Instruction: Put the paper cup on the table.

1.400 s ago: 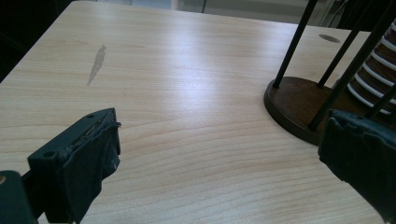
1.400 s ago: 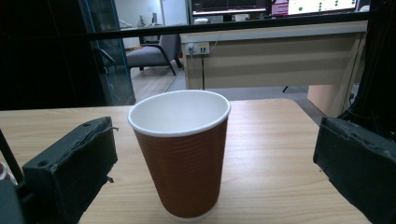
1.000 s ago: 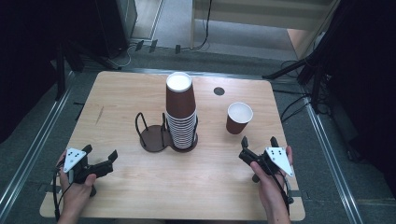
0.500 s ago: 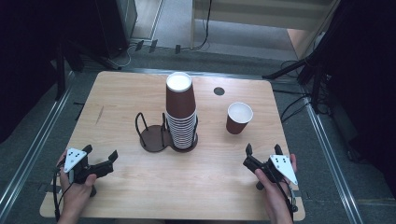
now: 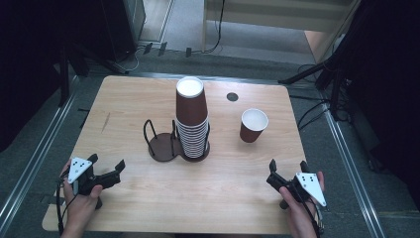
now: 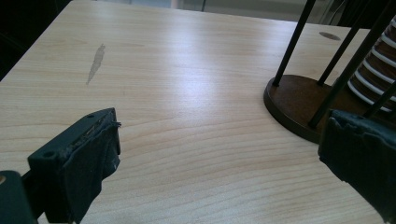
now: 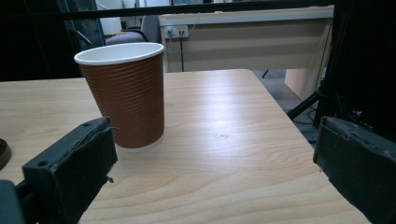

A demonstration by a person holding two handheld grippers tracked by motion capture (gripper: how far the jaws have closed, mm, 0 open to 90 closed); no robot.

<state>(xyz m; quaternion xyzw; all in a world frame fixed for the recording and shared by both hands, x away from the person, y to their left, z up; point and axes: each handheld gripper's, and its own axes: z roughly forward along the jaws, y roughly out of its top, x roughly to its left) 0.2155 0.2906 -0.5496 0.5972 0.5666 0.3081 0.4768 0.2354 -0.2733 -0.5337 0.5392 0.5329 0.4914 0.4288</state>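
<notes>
Right gripper view shows the paper cup point(image 7: 123, 95) just ahead of the wide-open, empty right gripper point(image 7: 210, 172); light and easily crushed, it probably needs a gentle mid-wall grasp.

On the desk point(image 5: 133, 99), a cup holder point(image 5: 163, 144) stands at the middle, with a stack of paper cups point(image 5: 192, 121) in its right compartment. A single paper cup point(image 5: 253, 126) stands upright to the right, apart from the stack. The left gripper point(image 5: 105, 166) sits near the front left corner, the right gripper point(image 5: 287, 167) near the front right.
</notes>
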